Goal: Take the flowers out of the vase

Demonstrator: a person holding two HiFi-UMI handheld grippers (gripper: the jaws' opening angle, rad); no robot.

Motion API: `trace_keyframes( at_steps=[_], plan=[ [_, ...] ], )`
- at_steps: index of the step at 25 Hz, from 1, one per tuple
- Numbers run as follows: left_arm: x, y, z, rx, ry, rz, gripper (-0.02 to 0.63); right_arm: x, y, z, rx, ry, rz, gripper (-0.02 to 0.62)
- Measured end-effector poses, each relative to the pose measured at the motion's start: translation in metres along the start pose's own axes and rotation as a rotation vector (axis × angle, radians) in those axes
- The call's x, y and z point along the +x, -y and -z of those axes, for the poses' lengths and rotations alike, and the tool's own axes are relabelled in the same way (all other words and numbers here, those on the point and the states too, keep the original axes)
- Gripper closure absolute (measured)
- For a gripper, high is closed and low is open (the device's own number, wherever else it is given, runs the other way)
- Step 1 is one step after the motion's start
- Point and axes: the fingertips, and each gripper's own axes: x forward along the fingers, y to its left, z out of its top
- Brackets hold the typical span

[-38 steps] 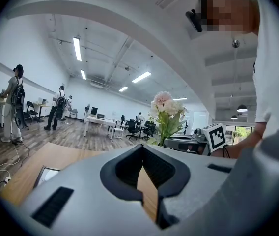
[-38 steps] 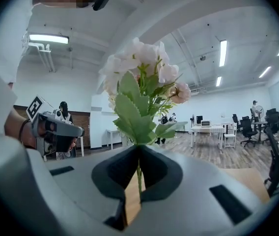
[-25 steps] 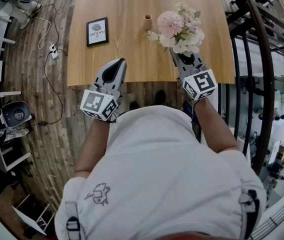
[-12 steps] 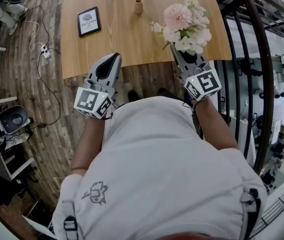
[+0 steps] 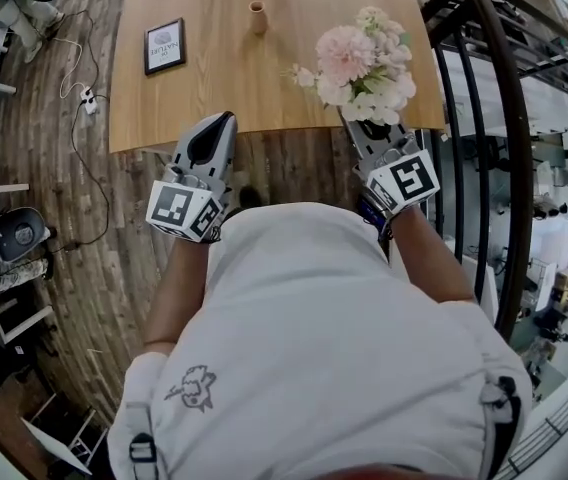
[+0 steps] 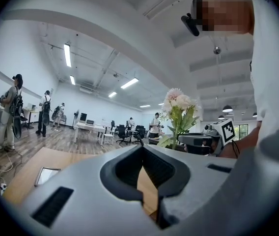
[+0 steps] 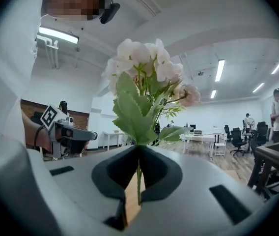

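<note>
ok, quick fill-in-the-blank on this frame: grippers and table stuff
1. The right gripper grips the flowers by the ___.
2. The left gripper holds ___.
3. The vase on the table has ___ flowers in it.
4. In the head view, the picture frame lies ___ of the vase.
Missing: stem; nothing; no; left

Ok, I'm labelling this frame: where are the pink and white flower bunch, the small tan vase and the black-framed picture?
pink and white flower bunch (image 5: 345,52): head view, large pink bloom.
small tan vase (image 5: 256,20): head view, its body.
black-framed picture (image 5: 165,46): head view, its centre.
</note>
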Motion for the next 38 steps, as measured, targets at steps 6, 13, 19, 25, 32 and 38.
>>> trace_keyframes(
  at_steps=[6, 13, 19, 25, 32, 38],
  plan=[
    [0.008, 0.03, 0.009, 0.001, 0.004, -0.039, 0.601, -0.033, 0.012, 0.007, -0.001, -0.001, -0.042, 0.584],
    [-0.005, 0.068, 0.011, 0.018, 0.013, -0.055, 0.601, -0.075, 0.002, 0.004, 0.001, 0.013, -0.068, 0.584],
    [-0.021, 0.088, 0.014, 0.02, 0.015, -0.068, 0.602, -0.099, -0.015, 0.006, 0.014, 0.021, -0.086, 0.583],
    [-0.031, 0.097, 0.02, 0.02, 0.001, -0.067, 0.601, -0.108, -0.027, 0.007, 0.021, 0.021, -0.095, 0.583],
    [-0.041, 0.105, 0.021, 0.016, 0.007, -0.072, 0.601, -0.117, -0.04, 0.004, 0.017, 0.028, -0.11, 0.583],
    [-0.043, 0.106, 0.025, 0.014, 0.002, -0.07, 0.601, -0.117, -0.043, 0.008, 0.014, 0.026, -0.115, 0.583]
  ],
)
